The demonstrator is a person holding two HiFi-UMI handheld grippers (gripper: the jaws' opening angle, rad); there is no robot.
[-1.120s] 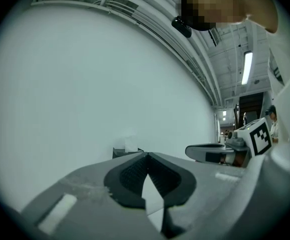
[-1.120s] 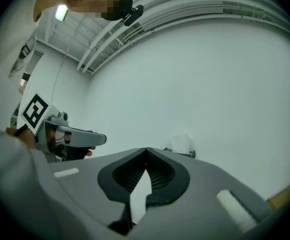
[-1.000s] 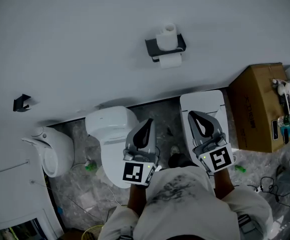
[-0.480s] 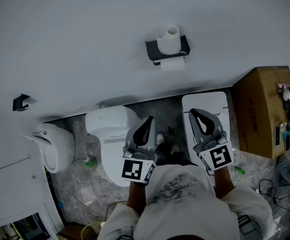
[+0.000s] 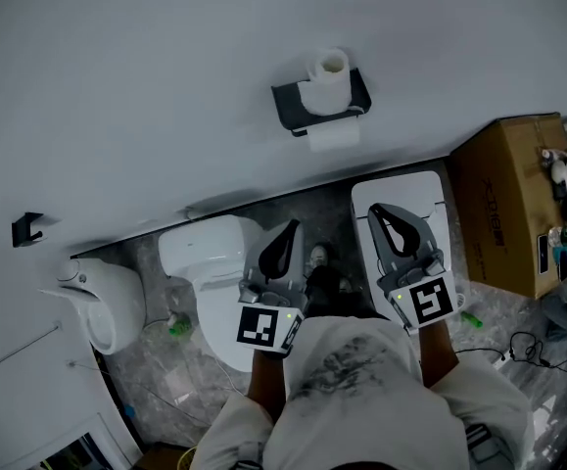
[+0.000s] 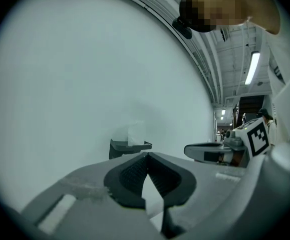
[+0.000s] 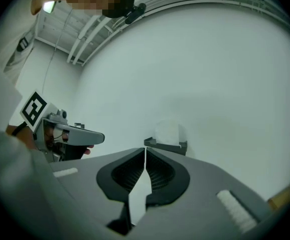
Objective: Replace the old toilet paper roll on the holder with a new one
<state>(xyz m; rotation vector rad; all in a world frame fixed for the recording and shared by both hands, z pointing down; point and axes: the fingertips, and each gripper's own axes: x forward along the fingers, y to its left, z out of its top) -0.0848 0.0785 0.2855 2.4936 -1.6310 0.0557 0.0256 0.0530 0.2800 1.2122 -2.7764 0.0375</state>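
A dark wall holder (image 5: 285, 103) hangs on the pale wall. A white toilet paper roll (image 5: 324, 78) stands upright on its shelf, and a second roll's paper (image 5: 333, 135) hangs below it. Both grippers are held side by side well short of the wall, pointing at it. My left gripper (image 5: 288, 231) is shut and empty; my right gripper (image 5: 376, 213) is shut and empty too. In the left gripper view the holder (image 6: 129, 146) shows just past the closed tips (image 6: 147, 155). The right gripper view has the holder (image 7: 166, 146) beyond its tips (image 7: 145, 151).
A white toilet (image 5: 205, 253) stands below the left gripper, and a white rectangular fixture (image 5: 410, 199) below the right one. A cardboard box (image 5: 503, 204) carrying small items sits at the right. A white fixture (image 5: 102, 302) and a black wall hook (image 5: 26, 228) are at the left.
Both grippers have moved a little forward toward the wall and slightly lower. The head view has shifted with them. Both stay shut and empty.
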